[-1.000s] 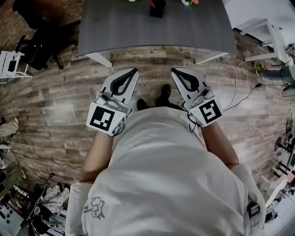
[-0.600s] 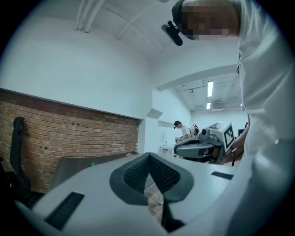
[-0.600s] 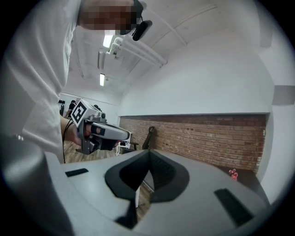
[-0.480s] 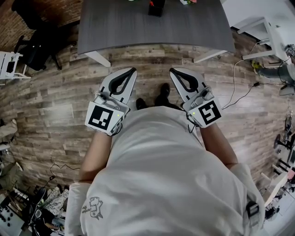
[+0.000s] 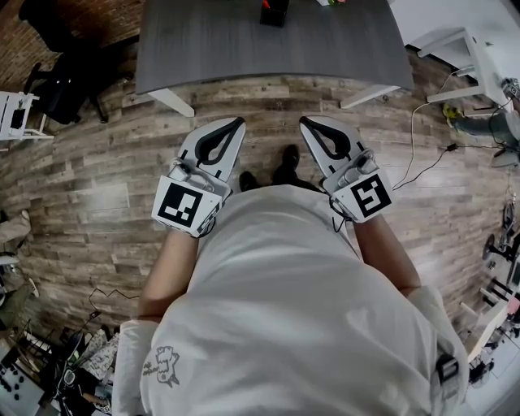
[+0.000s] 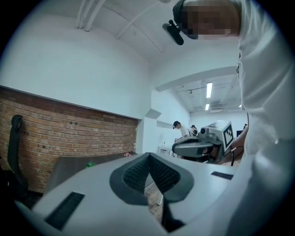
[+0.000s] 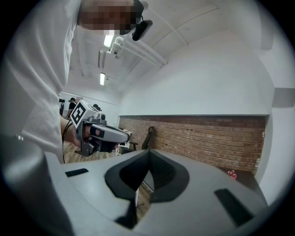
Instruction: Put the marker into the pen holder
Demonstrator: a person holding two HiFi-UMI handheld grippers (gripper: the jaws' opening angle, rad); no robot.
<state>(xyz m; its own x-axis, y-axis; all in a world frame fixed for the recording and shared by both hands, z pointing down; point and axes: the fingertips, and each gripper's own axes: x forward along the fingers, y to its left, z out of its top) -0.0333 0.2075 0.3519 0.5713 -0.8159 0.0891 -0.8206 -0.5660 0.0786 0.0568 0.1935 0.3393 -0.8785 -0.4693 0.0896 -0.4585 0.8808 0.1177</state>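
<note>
I stand back from the grey table (image 5: pixel 268 49), both grippers held in front of my chest over the wooden floor. The black pen holder (image 5: pixel 274 13) sits at the table's far edge, cut off by the top of the head view. A small red thing (image 5: pixel 265 3) shows at its left; I cannot tell whether it is the marker. My left gripper (image 5: pixel 236 123) is shut with nothing between its jaws. My right gripper (image 5: pixel 307 123) is also shut and empty. Each gripper view shows the other gripper beside it: the right gripper (image 6: pixel 203 145) and the left gripper (image 7: pixel 99 133).
A black office chair (image 5: pixel 65 81) stands left of the table. White furniture (image 5: pixel 471 57) and floor cables (image 5: pixel 422 162) lie to the right. Clutter fills the lower left corner (image 5: pixel 49 366). A brick wall (image 7: pixel 207 140) runs behind the table; people (image 6: pixel 179 128) stand far off.
</note>
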